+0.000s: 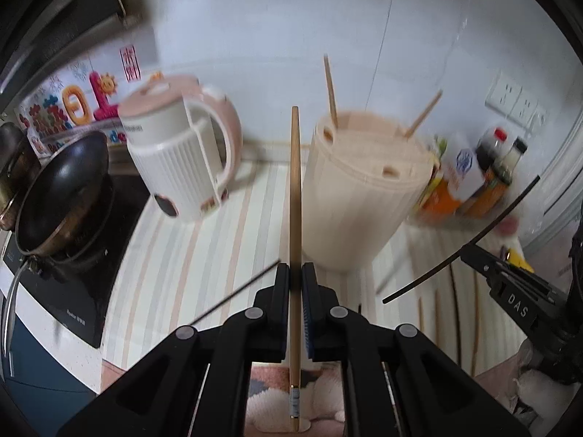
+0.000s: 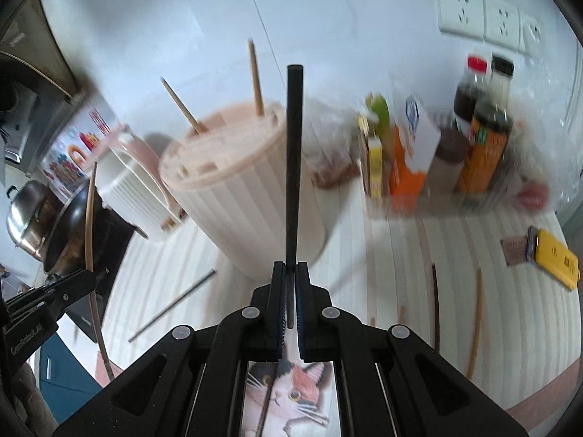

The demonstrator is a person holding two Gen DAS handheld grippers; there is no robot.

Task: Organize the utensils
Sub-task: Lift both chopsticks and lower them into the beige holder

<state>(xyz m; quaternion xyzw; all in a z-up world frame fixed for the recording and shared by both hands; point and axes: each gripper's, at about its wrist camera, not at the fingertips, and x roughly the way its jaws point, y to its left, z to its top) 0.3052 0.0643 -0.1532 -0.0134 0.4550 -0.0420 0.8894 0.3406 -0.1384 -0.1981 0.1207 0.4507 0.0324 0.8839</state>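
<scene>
**Both grippers clamp a chopstick, holder ahead**

The left gripper has its jaws pinched tight on a wooden chopstick. The stick runs straight out past the fingertips and also back between the fingers toward the camera. The right gripper is likewise squeezed closed on a black chopstick, which stands out ahead of its tips.

The holder, a ribbed cream tub with a pinkish slotted lid, stands on the striped mat just ahead and right of the left gripper; from the right gripper it lies ahead and slightly left. Two wooden chopsticks already stick up out of its lid slots, leaning apart.

More chopsticks lie loose on the mat: a dark one down left of the right gripper, and a dark one and a wooden one to its right. A yellow box lies far right of them.

Left of the holder stands a ribbed kettle with a pink cooker behind it, and further left a dark wok on a black hob. To the right of the holder, bottles and cartons crowd against the wall, blurred. Sockets sit on the wall above them.
</scene>
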